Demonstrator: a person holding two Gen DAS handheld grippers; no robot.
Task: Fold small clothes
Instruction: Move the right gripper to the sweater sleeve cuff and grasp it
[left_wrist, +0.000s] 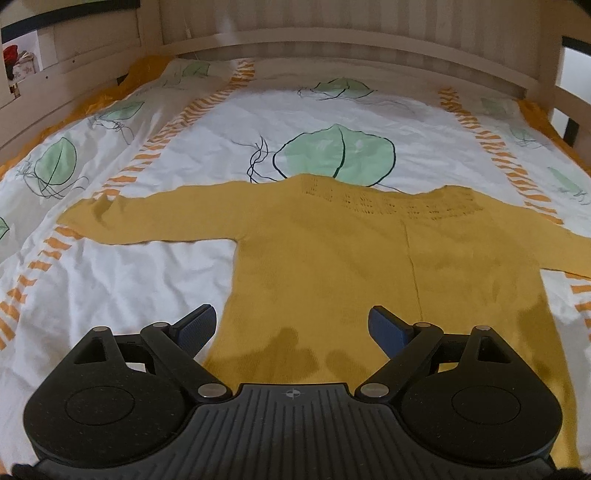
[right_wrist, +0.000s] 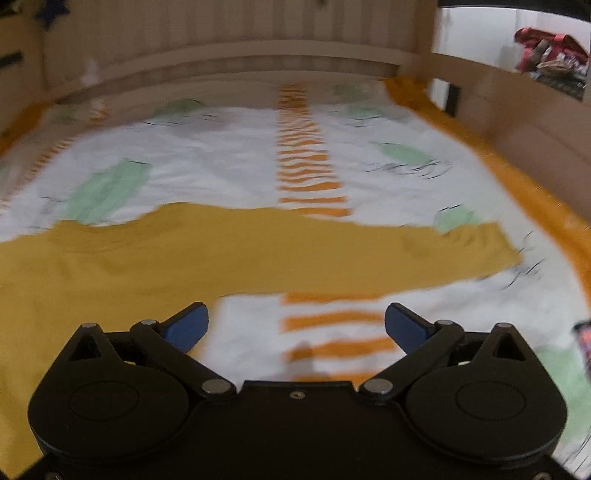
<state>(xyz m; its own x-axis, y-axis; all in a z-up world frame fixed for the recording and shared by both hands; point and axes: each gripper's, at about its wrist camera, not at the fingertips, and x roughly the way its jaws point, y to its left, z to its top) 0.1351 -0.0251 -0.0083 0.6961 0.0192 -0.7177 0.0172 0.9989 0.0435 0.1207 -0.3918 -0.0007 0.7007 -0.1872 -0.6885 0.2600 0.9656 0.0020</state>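
A small mustard-yellow knitted sweater (left_wrist: 332, 251) lies flat on the bed, back up, both sleeves spread out sideways. My left gripper (left_wrist: 291, 325) is open and empty, hovering over the sweater's lower left hem area. In the right wrist view, which is blurred, the sweater's right sleeve (right_wrist: 332, 251) stretches across to the right. My right gripper (right_wrist: 295, 325) is open and empty, above the sheet just below that sleeve, beside the sweater's body (right_wrist: 74, 295).
The bed sheet (left_wrist: 147, 280) is white with green leaf prints and orange striped bands. A wooden headboard (left_wrist: 332, 40) and side rails (right_wrist: 517, 122) enclose the bed. A dark red object (right_wrist: 583, 339) shows at the right edge.
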